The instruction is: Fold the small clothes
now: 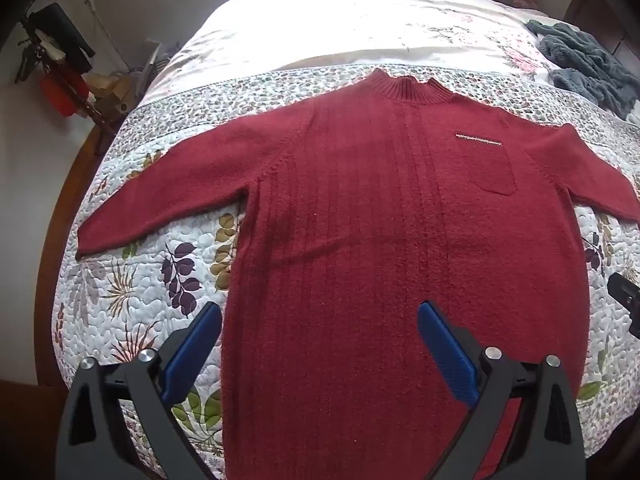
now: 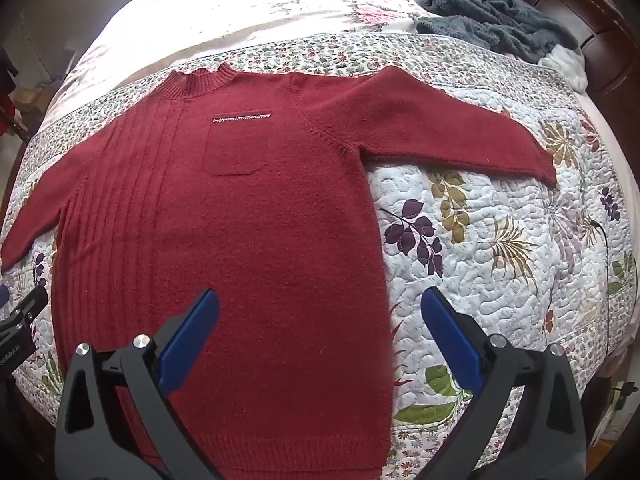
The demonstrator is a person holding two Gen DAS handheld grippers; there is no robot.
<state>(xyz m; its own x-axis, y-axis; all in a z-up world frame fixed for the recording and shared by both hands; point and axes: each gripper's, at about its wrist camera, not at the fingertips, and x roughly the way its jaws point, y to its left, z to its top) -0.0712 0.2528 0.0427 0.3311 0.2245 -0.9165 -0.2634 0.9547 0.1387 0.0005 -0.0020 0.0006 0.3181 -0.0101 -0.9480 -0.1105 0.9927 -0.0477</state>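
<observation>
While nothing is gripped, the left gripper [image 1: 320, 320] is held with jaws spread wide above the lower left part of the red sweater [image 1: 380, 220], which is laid flat, face up, sleeves spread, on the floral quilt [image 1: 140, 280]. Further right, the right gripper [image 2: 320, 312] is likewise held wide apart over the sweater's lower right edge.

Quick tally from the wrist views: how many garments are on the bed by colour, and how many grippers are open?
Red sweater, spread flat on the quilt: 1
Grey-blue fuzzy garment pile, far corner, pieces cannot be told apart: 1
Open grippers: 2, left gripper and right gripper, both empty
Total: 4
</observation>
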